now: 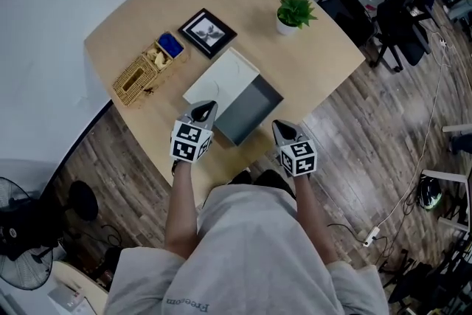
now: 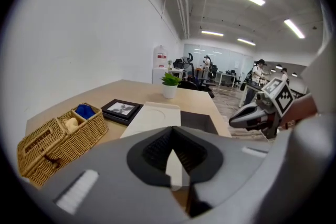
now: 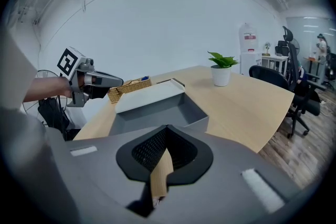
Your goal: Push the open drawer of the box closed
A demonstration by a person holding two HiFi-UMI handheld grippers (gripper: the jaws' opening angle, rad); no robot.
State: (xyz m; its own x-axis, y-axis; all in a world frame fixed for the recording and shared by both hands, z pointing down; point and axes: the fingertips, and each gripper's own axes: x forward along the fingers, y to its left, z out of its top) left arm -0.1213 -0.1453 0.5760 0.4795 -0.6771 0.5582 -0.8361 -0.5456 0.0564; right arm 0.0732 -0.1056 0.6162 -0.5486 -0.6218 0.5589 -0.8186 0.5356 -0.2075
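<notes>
A white box (image 1: 221, 76) lies on the wooden table (image 1: 310, 70), and its grey drawer (image 1: 251, 111) is pulled out toward the near edge, empty inside. My left gripper (image 1: 206, 108) is shut, its tip at the drawer's left front corner, holding nothing. My right gripper (image 1: 279, 127) is also shut, a little off the drawer's right front corner. In the left gripper view the box top (image 2: 155, 115) and drawer (image 2: 197, 122) lie just ahead of the closed left gripper (image 2: 172, 131). In the right gripper view the drawer (image 3: 157, 113) is close beyond the right gripper (image 3: 166, 128).
A wicker basket (image 1: 144, 70) with small items, a black picture frame (image 1: 208, 32) and a potted plant (image 1: 295, 11) stand further back on the table. Office chairs (image 1: 354, 7) are beyond the right edge, and a fan (image 1: 22, 232) is on the floor at left.
</notes>
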